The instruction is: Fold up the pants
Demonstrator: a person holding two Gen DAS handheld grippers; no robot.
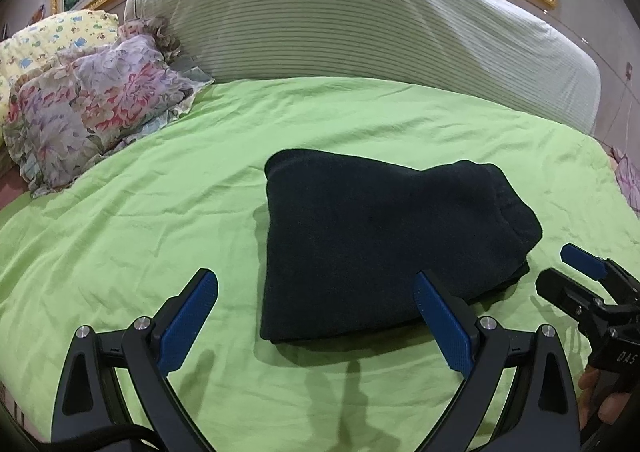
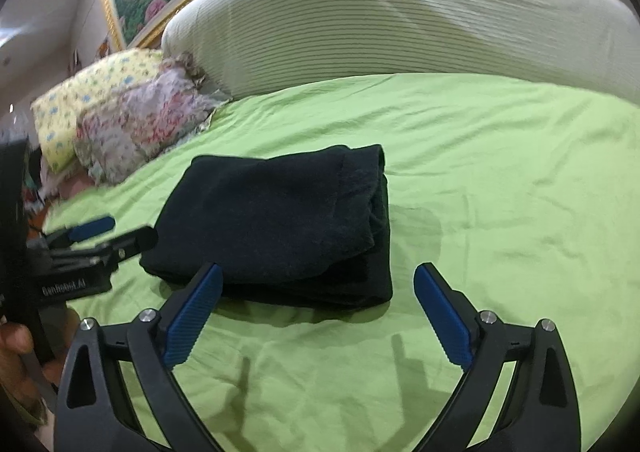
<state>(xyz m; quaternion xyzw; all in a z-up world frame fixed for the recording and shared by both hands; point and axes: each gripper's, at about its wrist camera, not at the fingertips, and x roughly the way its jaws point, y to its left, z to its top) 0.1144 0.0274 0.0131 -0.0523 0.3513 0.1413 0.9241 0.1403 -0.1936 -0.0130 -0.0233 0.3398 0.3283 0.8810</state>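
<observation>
While both tools hang above the green sheet (image 1: 132, 220), nothing is gripped. Far left: floral pillows (image 1: 88, 112). Left gripper (image 1: 316, 316) has its fingers spread wide; its body reads roughly "GenRobot.AI", blurred, a hand (image 2: 16, 344) around the handle. Folded dark pants (image 1: 372, 244) lie mid-bed, apart from both tools. Right gripper (image 2: 318, 312) likewise spread wide, empty; body marked "DAS".

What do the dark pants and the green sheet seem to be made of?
Pants: likely fleece or thick knit, matte, fuzzy, with bulky rounded folds. Green sheet: thin woven fabric, perhaps cotton, with fine sharp creases and a slight sheen.
</observation>
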